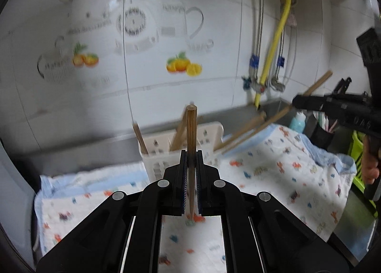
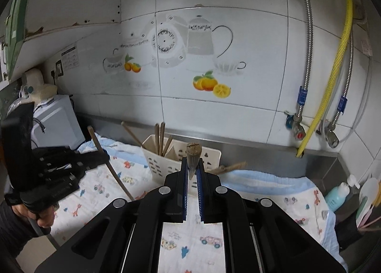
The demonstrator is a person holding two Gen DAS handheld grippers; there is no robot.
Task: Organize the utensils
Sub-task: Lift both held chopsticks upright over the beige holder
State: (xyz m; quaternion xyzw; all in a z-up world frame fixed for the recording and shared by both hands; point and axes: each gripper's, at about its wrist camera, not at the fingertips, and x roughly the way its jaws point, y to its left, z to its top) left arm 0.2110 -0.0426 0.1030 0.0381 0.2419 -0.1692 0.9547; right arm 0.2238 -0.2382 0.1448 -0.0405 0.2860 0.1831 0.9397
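My left gripper [image 1: 191,154] is shut on a wooden chopstick [image 1: 191,134] that stands upright between the jaws, in front of a white slotted utensil holder [image 1: 157,151]. The holder has several chopsticks in it. My right gripper [image 2: 192,164] is shut on another wooden chopstick [image 2: 193,154], held above the patterned cloth [image 2: 262,192] just before the holder [image 2: 162,165]. In the left wrist view the right gripper [image 1: 297,102] is at the right with its chopstick [image 1: 319,82] slanting up. In the right wrist view the left gripper [image 2: 106,155] is at the left with its chopstick [image 2: 114,173].
More chopsticks [image 1: 240,134] lie slanted on the cloth right of the holder. A blue bottle [image 2: 335,195] and a dark cup [image 2: 352,232] with utensils stand at the right. Pipes and a yellow hose [image 2: 333,68] run down the tiled wall. A white appliance [image 2: 57,123] stands at the left.
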